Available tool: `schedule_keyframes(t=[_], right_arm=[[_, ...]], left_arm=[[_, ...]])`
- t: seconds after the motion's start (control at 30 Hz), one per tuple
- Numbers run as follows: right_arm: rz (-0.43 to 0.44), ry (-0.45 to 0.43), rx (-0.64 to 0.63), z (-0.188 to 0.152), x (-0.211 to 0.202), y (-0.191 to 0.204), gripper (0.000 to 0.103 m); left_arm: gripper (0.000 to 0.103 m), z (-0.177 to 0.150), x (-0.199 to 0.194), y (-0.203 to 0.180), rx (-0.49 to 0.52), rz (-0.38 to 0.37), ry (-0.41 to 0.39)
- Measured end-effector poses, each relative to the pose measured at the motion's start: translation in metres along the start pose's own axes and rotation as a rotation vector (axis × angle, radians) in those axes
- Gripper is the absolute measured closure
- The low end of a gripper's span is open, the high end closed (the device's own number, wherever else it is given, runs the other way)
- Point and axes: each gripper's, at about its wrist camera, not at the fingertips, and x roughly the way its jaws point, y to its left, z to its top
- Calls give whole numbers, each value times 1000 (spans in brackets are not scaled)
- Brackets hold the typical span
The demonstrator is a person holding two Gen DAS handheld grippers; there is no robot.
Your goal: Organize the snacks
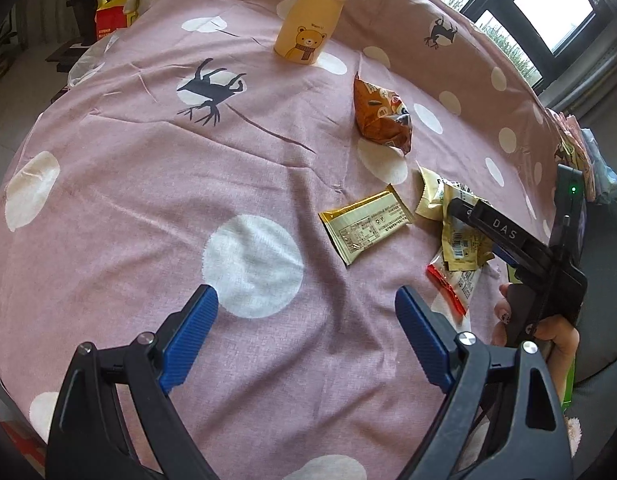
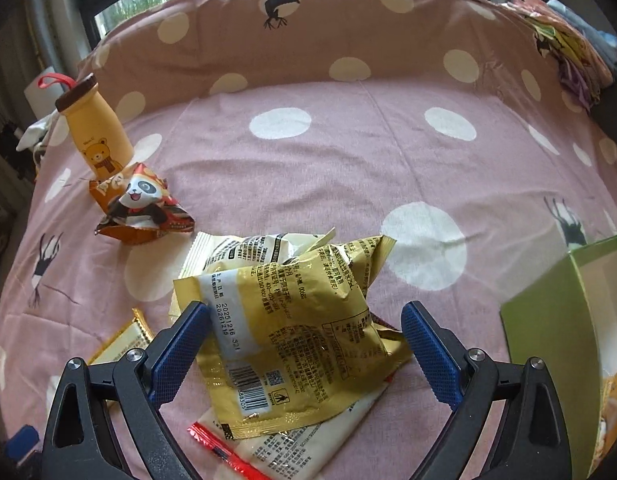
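Note:
Snack packets lie on a pink polka-dot cloth (image 1: 148,208). My left gripper (image 1: 306,308) is open and empty above bare cloth, left of a small gold packet (image 1: 366,227). An orange panda-print bag (image 1: 382,114) lies further back; it also shows in the right wrist view (image 2: 142,206). My right gripper (image 2: 306,322) is open, its jaws on either side of a gold foil packet (image 2: 296,332) that tops a pile with a cream packet (image 2: 244,250) and a red-edged white packet (image 2: 276,450). The right gripper also shows in the left wrist view (image 1: 468,210), over that pile.
A yellow bear-print bottle (image 1: 310,20) stands at the back of the cloth, also in the right wrist view (image 2: 98,132). An open green box (image 2: 568,344) stands at the right. Folded fabrics (image 2: 568,52) lie at the far right. A window is behind.

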Motion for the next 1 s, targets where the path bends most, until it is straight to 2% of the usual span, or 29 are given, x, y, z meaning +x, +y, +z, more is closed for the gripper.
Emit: schedule_keyframes(t=[0.07, 0.13, 0.17, 0.27, 0.4, 0.53, 0.63, 0.8, 0.9, 0.93, 1.0], right_arm=[[55, 13, 31, -1, 3, -6, 9], [79, 5, 41, -3, 2, -10, 22], [87, 3, 41, -4, 0, -9, 31], [73, -11, 19, -9, -6, -3, 52], [75, -8, 12, -15, -22, 4, 72], [184, 3, 56, -29, -51, 6, 72], [218, 42, 44, -43, -66, 17, 72], [304, 174, 77, -67, -57, 28, 71], [286, 240, 56, -74, -44, 36, 71], [284, 250, 55, -75, -43, 37, 70], [288, 258, 63, -74, -42, 37, 58]], left_arm=[[13, -1, 0, -1, 4, -3, 2], [13, -1, 0, -2, 6, -5, 4], [13, -1, 0, -2, 7, -6, 4], [13, -2, 0, -2, 6, -9, 5], [13, -2, -1, -1, 1, -14, 5], [13, -1, -3, 2, -16, -26, 2], [13, -1, -4, 4, -20, -24, 2], [13, -1, -3, 7, -31, -23, 11], [13, -2, -2, 6, -23, -16, 17], [13, -2, -1, 5, -19, -17, 21], [13, -3, 1, 2, -10, -24, 32]])
